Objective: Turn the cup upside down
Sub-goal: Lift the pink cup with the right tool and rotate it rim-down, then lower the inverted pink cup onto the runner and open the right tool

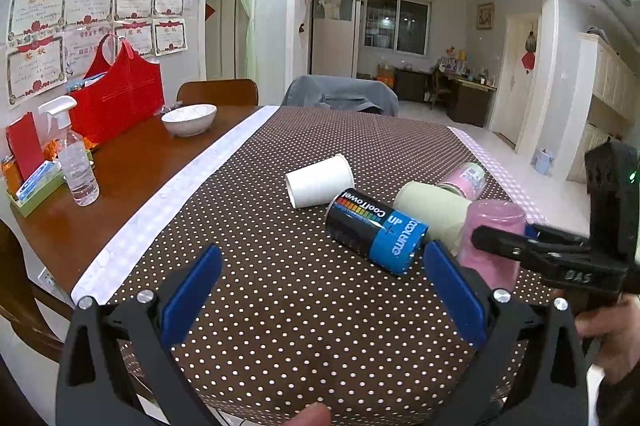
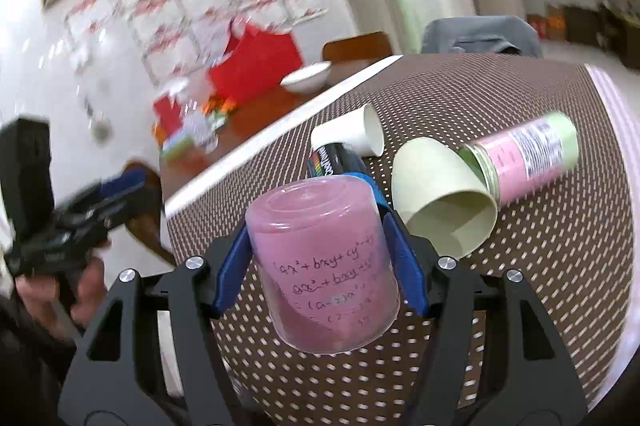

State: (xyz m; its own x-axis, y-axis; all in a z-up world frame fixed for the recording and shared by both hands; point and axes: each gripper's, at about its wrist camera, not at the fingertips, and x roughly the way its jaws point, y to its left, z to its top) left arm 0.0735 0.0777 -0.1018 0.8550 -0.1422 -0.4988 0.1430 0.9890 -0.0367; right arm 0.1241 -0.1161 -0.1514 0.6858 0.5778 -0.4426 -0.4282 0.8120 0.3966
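My right gripper [image 2: 320, 262] is shut on a translucent pink cup [image 2: 320, 258] with handwritten formulas, held upside down, base up, above the dotted tablecloth [image 2: 520, 266]. In the left wrist view the pink cup [image 1: 494, 238] shows at the right, clamped by the right gripper [image 1: 504, 244]. My left gripper [image 1: 320, 302] is open and empty over the near part of the dotted cloth [image 1: 280, 286].
Lying on the cloth: a white paper cup [image 1: 320, 182], a black-and-blue can [image 1: 376, 232], a pale green cup [image 1: 432, 212], a pink-labelled jar [image 1: 466, 178]. On the wooden table [image 1: 132, 162] stand a spray bottle [image 1: 76, 162], bowl [image 1: 189, 119] and red bag [image 1: 118, 98].
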